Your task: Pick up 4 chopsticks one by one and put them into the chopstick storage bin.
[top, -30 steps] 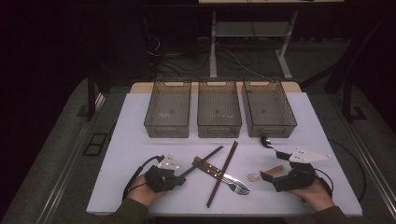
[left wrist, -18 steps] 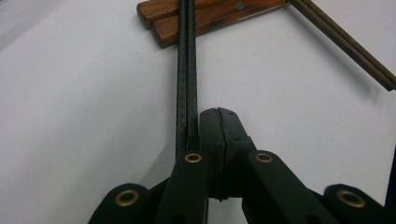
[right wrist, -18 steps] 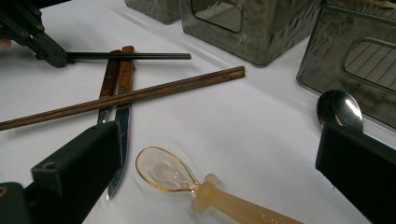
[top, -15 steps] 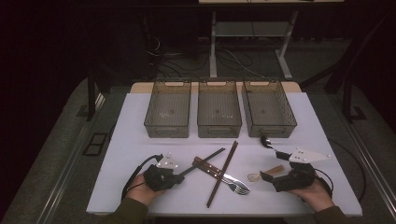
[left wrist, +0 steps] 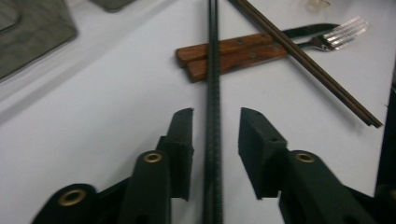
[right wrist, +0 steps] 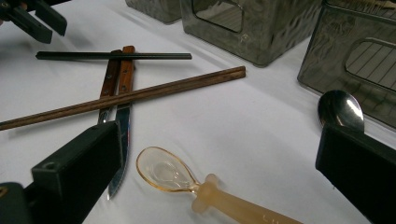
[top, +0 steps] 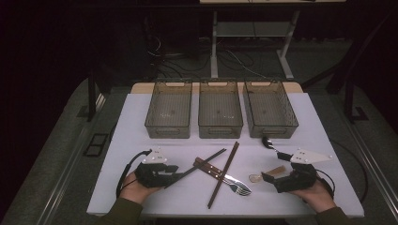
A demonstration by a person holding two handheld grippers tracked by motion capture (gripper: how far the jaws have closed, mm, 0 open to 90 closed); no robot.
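Black chopsticks lie between the parted jaws of the left gripper (left wrist: 215,133).

In the left gripper view the black chopsticks (left wrist: 214,93) run up the middle of the frame, untouched by the pads, whose jaws have just been opening; they cross the wooden knife handles (left wrist: 231,55) at upper centre. In the high view the right gripper (top: 271,177) is seen at lower right, released and wide, with an amber spoon (right wrist: 187,179) lying between its jaws on the table (top: 155,199).

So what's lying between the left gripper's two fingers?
The black chopsticks, lying on the table; the fingers stand apart from them, in the left gripper view.
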